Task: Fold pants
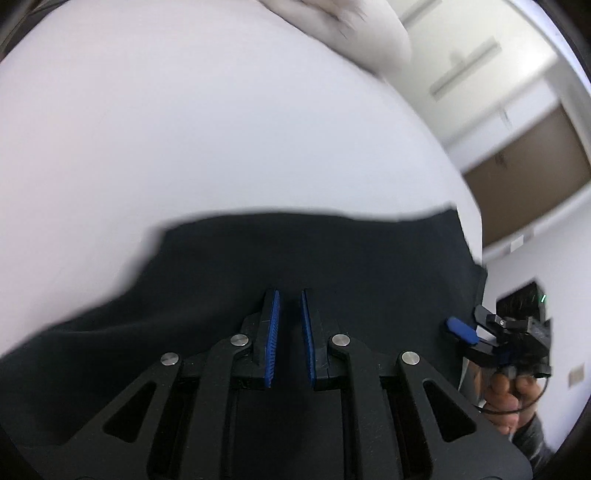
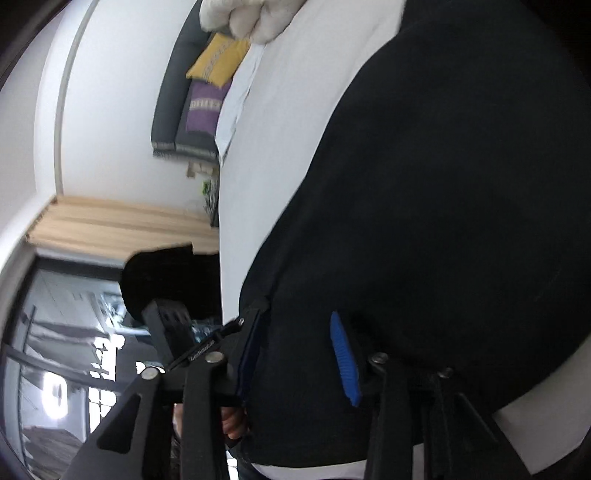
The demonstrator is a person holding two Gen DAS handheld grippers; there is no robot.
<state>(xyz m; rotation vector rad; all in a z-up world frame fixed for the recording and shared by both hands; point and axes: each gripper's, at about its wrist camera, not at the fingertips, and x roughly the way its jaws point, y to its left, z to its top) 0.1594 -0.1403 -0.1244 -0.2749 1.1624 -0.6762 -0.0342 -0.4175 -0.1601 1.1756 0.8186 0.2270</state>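
Black pants [image 1: 314, 258] lie on a white bed [image 1: 184, 129]. In the left wrist view my left gripper [image 1: 289, 295] hovers over the dark cloth, its blue pads [image 1: 274, 332] a small gap apart with nothing between them. My right gripper [image 1: 461, 330] shows at the pants' right edge, held in a hand. In the right wrist view the pants [image 2: 443, 184] fill the frame, and my right gripper [image 2: 295, 321] has its blue pads [image 2: 343, 358] wide apart around the cloth's edge, not closed on it.
A white fluffy blanket [image 1: 351, 29] lies at the bed's far end, also in the right wrist view [image 2: 251, 14]. A grey sofa with yellow and purple cushions [image 2: 207, 85] stands beyond the bed. A window [image 2: 55, 350] and curtain [image 2: 110, 225] lie behind.
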